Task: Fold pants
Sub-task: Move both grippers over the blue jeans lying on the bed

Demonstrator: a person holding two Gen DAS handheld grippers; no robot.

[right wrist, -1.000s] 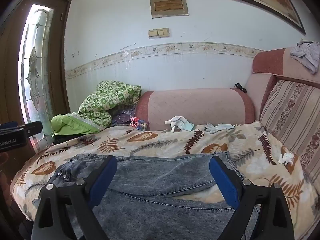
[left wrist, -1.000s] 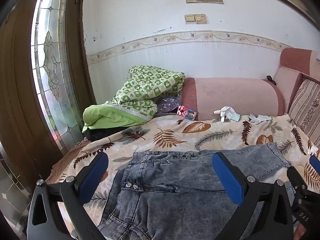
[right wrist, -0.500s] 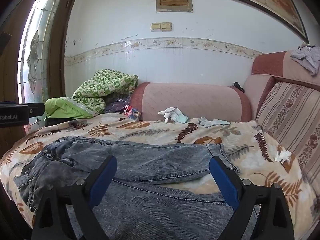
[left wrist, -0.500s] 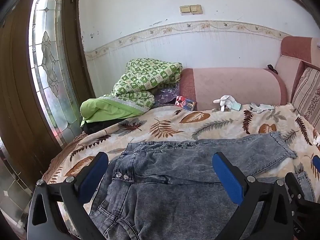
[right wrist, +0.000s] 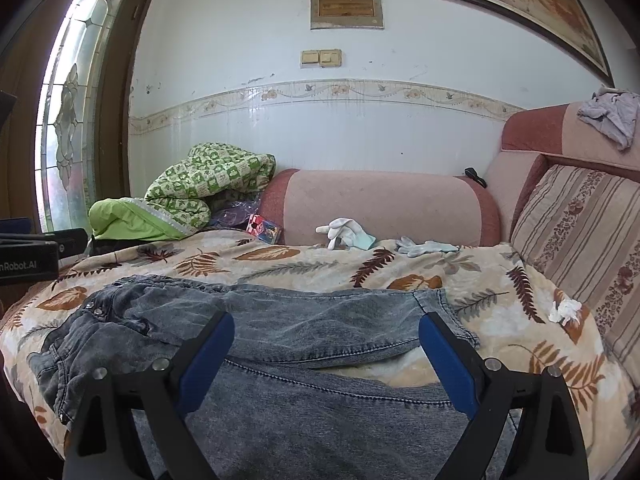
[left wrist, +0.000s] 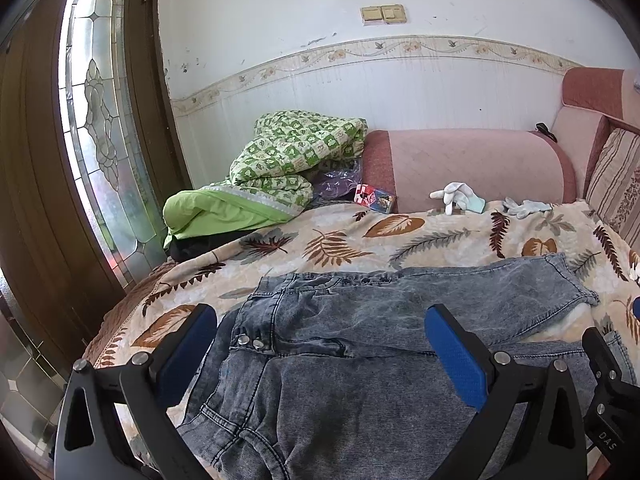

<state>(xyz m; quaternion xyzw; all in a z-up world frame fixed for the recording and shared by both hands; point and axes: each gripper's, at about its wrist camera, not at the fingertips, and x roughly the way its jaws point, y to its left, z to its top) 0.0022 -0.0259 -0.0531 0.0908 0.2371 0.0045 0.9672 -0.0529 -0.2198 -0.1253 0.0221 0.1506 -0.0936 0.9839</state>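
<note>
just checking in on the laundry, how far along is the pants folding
Early stage. Done: the jeans lie spread on the leaf-print blanket, one leg beside the other, waistband toward the door. In hand: nothing; the left gripper and right gripper hover open above the denim. Left: every fold.

We see a leaf-print blanket (left wrist: 344, 236) spread over the sofa, with a pink bolster (right wrist: 380, 204) along the wall. A green checked quilt (left wrist: 296, 152) is bundled at the left end, beside a small colourful packet (left wrist: 375, 198). Two white gloves (right wrist: 346, 232) lie near the bolster. A striped cushion (right wrist: 576, 232) leans at the right, and a glazed wooden door (left wrist: 96, 128) stands at the left.
</note>
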